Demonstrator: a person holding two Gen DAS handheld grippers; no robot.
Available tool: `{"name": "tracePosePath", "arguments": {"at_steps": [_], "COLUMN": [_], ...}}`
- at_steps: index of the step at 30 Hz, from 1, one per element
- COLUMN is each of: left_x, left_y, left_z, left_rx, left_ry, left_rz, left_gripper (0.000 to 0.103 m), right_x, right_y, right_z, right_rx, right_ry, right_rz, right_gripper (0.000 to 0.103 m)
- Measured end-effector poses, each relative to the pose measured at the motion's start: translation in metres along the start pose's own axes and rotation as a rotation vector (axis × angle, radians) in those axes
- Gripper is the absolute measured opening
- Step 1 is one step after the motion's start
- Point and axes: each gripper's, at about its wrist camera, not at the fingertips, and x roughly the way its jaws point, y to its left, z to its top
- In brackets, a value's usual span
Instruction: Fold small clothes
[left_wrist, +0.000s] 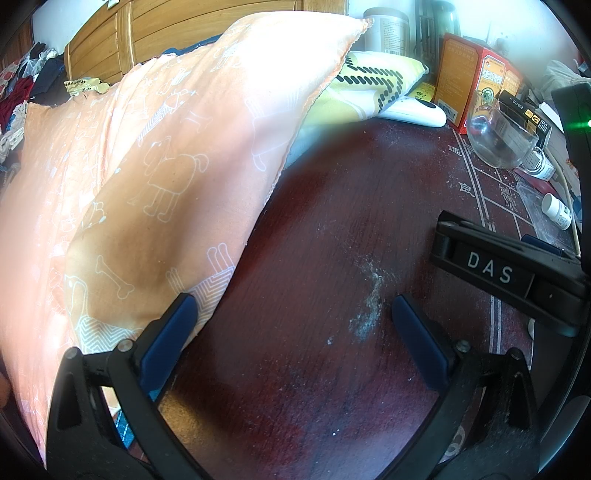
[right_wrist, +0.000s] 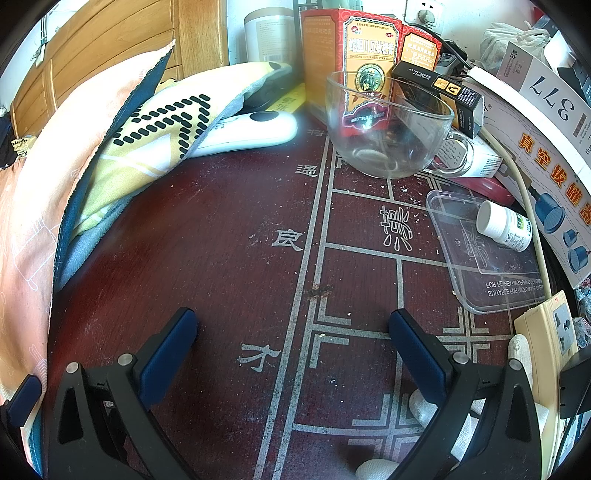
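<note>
Both grippers hang spread wide over the dark red table (right_wrist: 229, 236), gripping nothing. Left gripper (left_wrist: 295, 325) has the orange printed cloth (left_wrist: 147, 166) just beside its left finger, the fabric heaped on the table's left side and draped over a yellow patterned cloth (right_wrist: 155, 136) behind it. Whether that finger touches the orange hem is hard to judge through the fisheye. Right gripper (right_wrist: 291, 339) hovers above the table's bare middle, near its painted grid lines, likely waiting there because that is the only clear folding room; a glass cup (right_wrist: 388, 122) and boxes crowd the table's far right.
</note>
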Motion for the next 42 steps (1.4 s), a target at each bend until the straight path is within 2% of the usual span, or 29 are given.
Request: {"name": "tracePosePath", "arguments": {"at_steps": [42], "left_x": [-0.001], "left_y": [0.0037], "left_z": [-0.0008], "left_rx": [0.004], "left_ry": [0.0], "left_rz": [-0.004], "left_gripper": [0.103], "right_x": [-0.0004], "right_y": [0.0001], "right_z": [-0.0002], "right_rx": [0.0], "right_ry": [0.004], "right_rz": [0.002], "right_gripper": [0.103]}}
